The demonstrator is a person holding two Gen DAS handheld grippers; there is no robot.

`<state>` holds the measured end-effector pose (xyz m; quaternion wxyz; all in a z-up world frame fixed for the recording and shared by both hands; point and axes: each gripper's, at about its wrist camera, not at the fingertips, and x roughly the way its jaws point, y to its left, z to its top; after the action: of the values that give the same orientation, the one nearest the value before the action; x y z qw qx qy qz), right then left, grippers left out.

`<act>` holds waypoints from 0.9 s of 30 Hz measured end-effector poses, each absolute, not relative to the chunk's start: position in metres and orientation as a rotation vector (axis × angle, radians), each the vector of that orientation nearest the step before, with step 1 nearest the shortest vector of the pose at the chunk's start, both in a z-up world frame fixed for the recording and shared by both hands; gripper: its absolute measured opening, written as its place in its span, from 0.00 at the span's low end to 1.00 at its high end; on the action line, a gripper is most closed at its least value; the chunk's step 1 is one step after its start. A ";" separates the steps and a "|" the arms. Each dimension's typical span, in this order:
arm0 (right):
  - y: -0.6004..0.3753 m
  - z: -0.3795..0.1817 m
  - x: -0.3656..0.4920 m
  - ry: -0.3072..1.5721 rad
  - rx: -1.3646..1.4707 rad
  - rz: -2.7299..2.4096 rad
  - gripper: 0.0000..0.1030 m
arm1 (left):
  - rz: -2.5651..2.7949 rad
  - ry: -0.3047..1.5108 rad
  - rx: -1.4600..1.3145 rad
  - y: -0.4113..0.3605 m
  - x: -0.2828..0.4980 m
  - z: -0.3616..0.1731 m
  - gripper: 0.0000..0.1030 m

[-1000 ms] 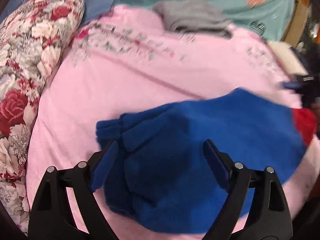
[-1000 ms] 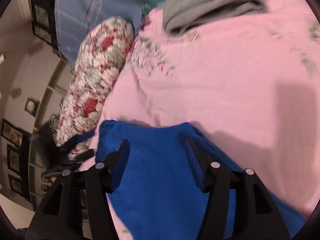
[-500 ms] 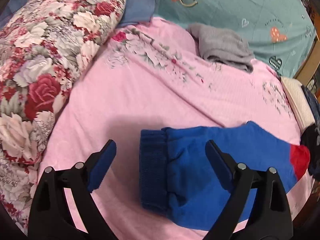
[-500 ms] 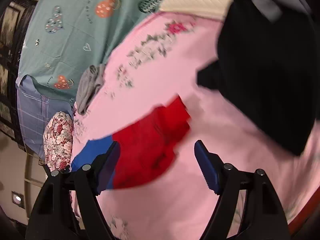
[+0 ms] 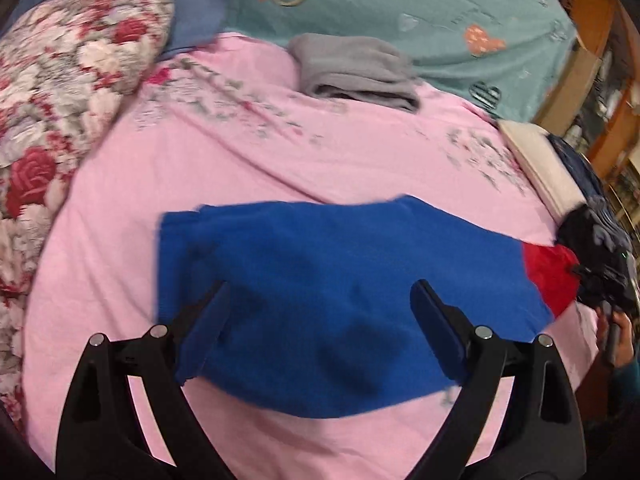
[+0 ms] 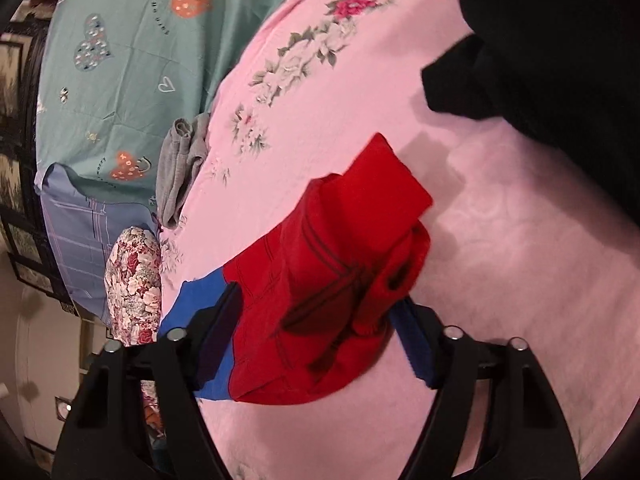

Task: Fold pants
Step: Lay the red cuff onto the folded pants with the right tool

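Both tools stand open, holding nothing: left tool [image 5: 320,320] above the blue-and-red fleece pants [image 5: 340,292], right tool [image 6: 316,328] closing around their red end (pads not touching). Pants lie lengthwise-folded on the pink floral bedsheet [image 5: 200,168]; crosswise folds remain.

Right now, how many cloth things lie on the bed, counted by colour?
Blue and red: 1, the pants
Grey: 1, the folded cloth
Black: 1, the dark clothes
Flowered: 1, the pillow
Total: 4
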<state>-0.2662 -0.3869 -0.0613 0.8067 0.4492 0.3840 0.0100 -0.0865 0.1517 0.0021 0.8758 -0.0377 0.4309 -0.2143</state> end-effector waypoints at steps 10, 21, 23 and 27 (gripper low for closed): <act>-0.377 -0.054 -0.272 0.760 0.880 0.058 0.21 | -0.488 1.033 0.240 0.069 -0.101 -0.061 0.89; -0.337 -0.007 -0.251 0.744 0.685 0.084 0.21 | -0.475 0.898 0.007 0.138 -0.108 -0.013 0.89; -0.311 0.011 -0.236 0.736 0.616 0.150 0.21 | -0.462 0.877 -0.039 0.153 -0.113 -0.008 0.89; -0.246 0.023 -0.204 0.773 0.478 0.282 0.21 | -0.434 0.864 -0.084 0.176 -0.120 -0.007 0.89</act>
<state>-0.2037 -0.2455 0.0235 0.8889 0.2300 0.3722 0.1357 -0.1203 0.1757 -0.0072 0.8846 -0.0402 0.4152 -0.2086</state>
